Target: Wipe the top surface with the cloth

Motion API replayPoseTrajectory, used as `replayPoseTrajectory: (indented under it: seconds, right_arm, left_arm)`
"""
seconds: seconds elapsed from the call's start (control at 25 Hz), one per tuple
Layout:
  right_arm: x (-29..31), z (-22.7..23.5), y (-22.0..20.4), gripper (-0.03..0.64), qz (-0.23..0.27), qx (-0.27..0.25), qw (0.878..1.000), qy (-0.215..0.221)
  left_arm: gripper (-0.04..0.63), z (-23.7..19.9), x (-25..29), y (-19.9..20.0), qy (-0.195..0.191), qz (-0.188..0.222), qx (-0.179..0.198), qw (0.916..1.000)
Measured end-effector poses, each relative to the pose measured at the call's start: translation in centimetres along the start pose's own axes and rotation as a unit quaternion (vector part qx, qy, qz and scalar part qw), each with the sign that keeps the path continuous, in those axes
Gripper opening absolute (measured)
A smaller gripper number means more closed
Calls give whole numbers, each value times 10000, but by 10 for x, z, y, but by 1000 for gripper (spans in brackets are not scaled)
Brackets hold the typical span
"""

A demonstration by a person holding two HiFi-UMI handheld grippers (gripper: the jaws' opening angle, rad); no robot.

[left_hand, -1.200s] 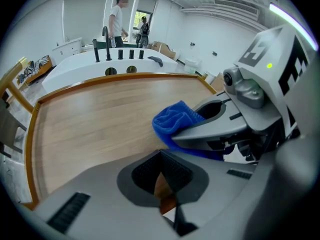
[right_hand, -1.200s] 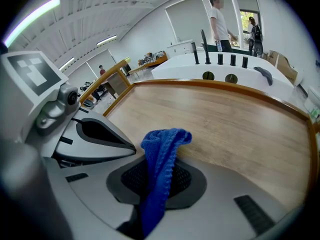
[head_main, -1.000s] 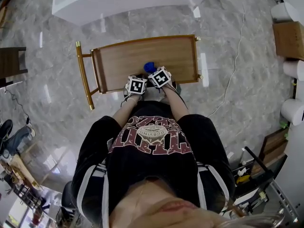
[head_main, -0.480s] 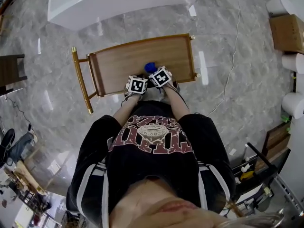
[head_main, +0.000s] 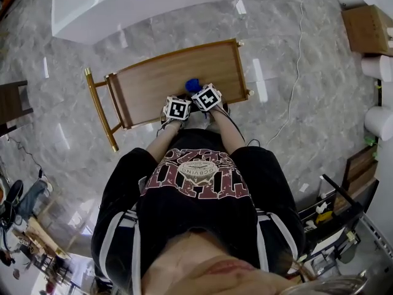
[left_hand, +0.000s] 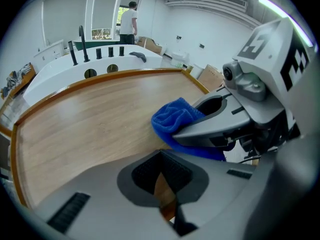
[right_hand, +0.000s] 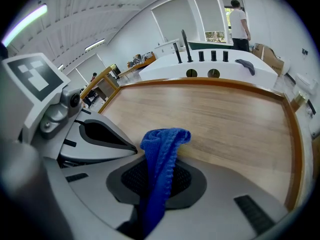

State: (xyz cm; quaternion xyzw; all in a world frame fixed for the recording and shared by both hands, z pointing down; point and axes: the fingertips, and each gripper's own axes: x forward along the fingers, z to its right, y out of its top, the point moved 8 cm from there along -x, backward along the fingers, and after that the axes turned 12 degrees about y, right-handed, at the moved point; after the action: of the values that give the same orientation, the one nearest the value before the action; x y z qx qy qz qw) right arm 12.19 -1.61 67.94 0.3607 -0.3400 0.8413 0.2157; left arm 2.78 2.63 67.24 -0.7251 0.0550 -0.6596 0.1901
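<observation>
The top surface is a brown wooden tray top (head_main: 159, 78) with a raised gold rim, also seen as wooden top (left_hand: 85, 119) and wooden top (right_hand: 225, 111). A blue cloth (head_main: 193, 85) sits near its front edge. My right gripper (head_main: 198, 90) is shut on the blue cloth (right_hand: 161, 151), which stands bunched up between the jaws with its end resting on the wood. Close on its left, my left gripper (head_main: 176, 102) hovers over the front edge. In its own view the left gripper (left_hand: 162, 179) has its jaws together with nothing in them. The cloth (left_hand: 175, 116) shows beside the right gripper (left_hand: 220, 124).
A white counter with black taps (head_main: 141, 5) stands just beyond the tray. A gold handle frame (head_main: 98, 109) sticks out at the tray's left. A cardboard box (head_main: 365, 26) and white rolls (head_main: 377, 66) stand at right, a cable (head_main: 295, 85) crosses the floor. A person (right_hand: 240, 21) stands by the far window.
Both grippers and the cloth keep their place at the tray's front edge. Only the head view has drifted, so the tray sits a little further left and up.
</observation>
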Motion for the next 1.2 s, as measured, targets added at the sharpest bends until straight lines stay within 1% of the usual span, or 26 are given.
replayPoseTrajectory:
  seconds: [0.12,0.28,0.6,0.92,1.08,1.2]
  right_arm:
    - [-5,3,-2,66,36,58,10000,-5]
    - [-14,13,-6,67,112,170,9998,-78]
    - [-31,26,-15,66,185,375,9988,-266]
    - [-49,41,-26,67,278,568,9972,-388]
    - [-56,47,-30,67,315,654,9963,-461]
    - [-64,51,-34,67,346,702,9955,-534]
  left_arm:
    - [48,5,2,3,-59,18,32,10000]
    - [48,11,6,12,-81,194,137,9997]
    - [48,26,12,16,-194,11,277,9994]
    - [48,45,16,23,-274,-19,390,9989]
    - [48,51,16,29,-305,123,426,9985]
    - [48,59,14,30,-338,27,443,9984]
